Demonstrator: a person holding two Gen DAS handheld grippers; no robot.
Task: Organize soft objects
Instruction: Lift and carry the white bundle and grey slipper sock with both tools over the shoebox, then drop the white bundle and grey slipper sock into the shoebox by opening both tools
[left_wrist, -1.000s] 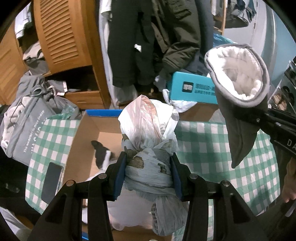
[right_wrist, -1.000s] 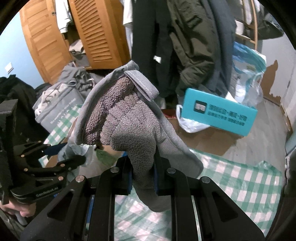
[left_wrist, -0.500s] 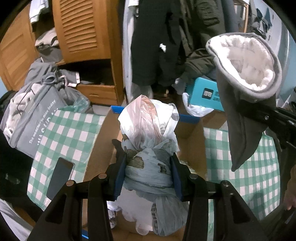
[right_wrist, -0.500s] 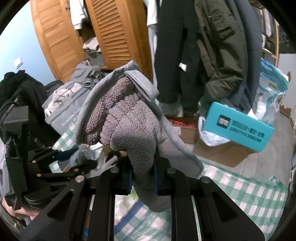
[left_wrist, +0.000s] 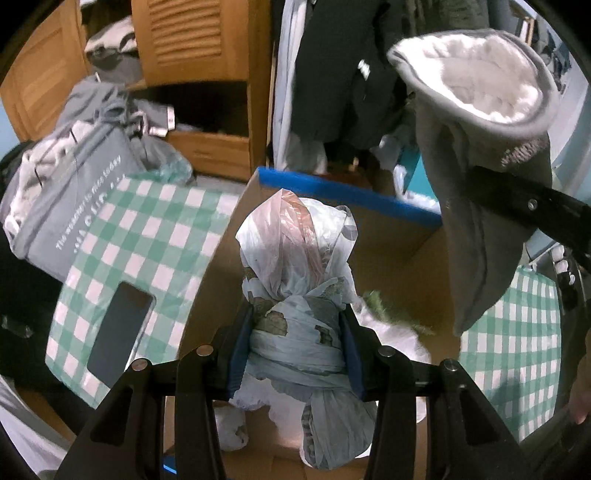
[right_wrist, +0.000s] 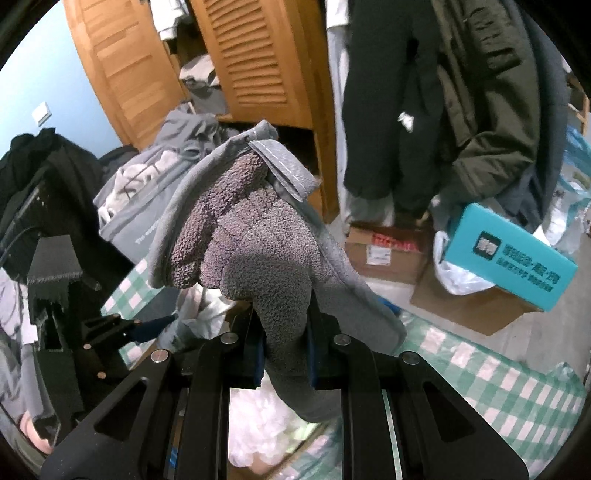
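Left claw is clamped on a knotted plastic bag bundle, right over the open cardboard box. Right claw pinches a fuzzy grey glove. Green checkered cloth spreads at 9 o'clock, phone on it. Wooden wardrobe sits at 11, dark coats at 12.
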